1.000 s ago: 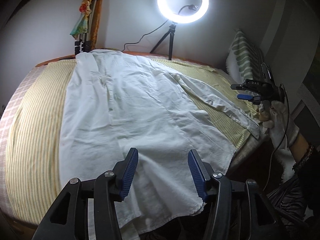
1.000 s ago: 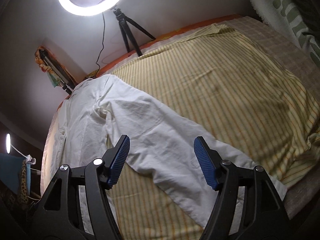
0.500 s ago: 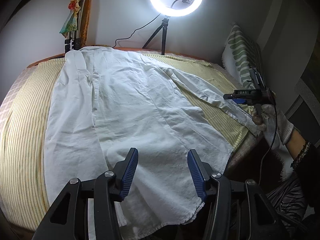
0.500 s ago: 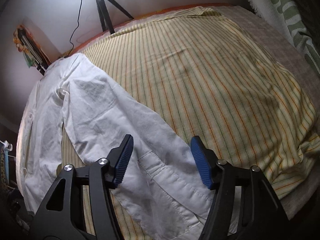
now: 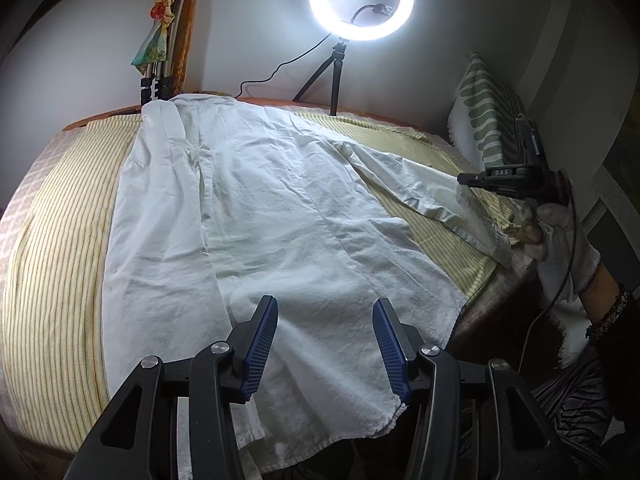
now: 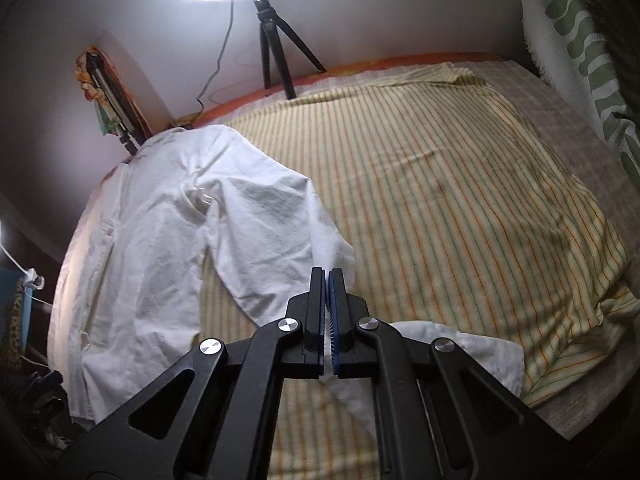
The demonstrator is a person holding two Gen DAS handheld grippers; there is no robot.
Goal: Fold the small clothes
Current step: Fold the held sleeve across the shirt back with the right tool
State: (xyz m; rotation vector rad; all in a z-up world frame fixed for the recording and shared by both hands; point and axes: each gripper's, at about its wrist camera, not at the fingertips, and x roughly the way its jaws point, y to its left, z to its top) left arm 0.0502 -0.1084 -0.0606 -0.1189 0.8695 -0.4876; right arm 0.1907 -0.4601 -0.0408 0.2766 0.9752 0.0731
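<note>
Right gripper (image 6: 329,276) has just closed, pinching the sleeve (image 6: 276,240) of the white shirt (image 5: 256,216) spread on the bed (image 6: 460,184); cuff now lifted. Left gripper (image 5: 324,344) remains spread above the near hem. Sleeve fold judged ready to begin.

White shirt (image 5: 280,216): matt, crinkled woven cloth. Striped bedsheet (image 6: 460,200): matt cloth, faintly ribbed. My left gripper (image 5: 326,344): matt black plastic, ridged blue pads, shiny metal screws. Glove (image 5: 568,240): white knit.
</note>
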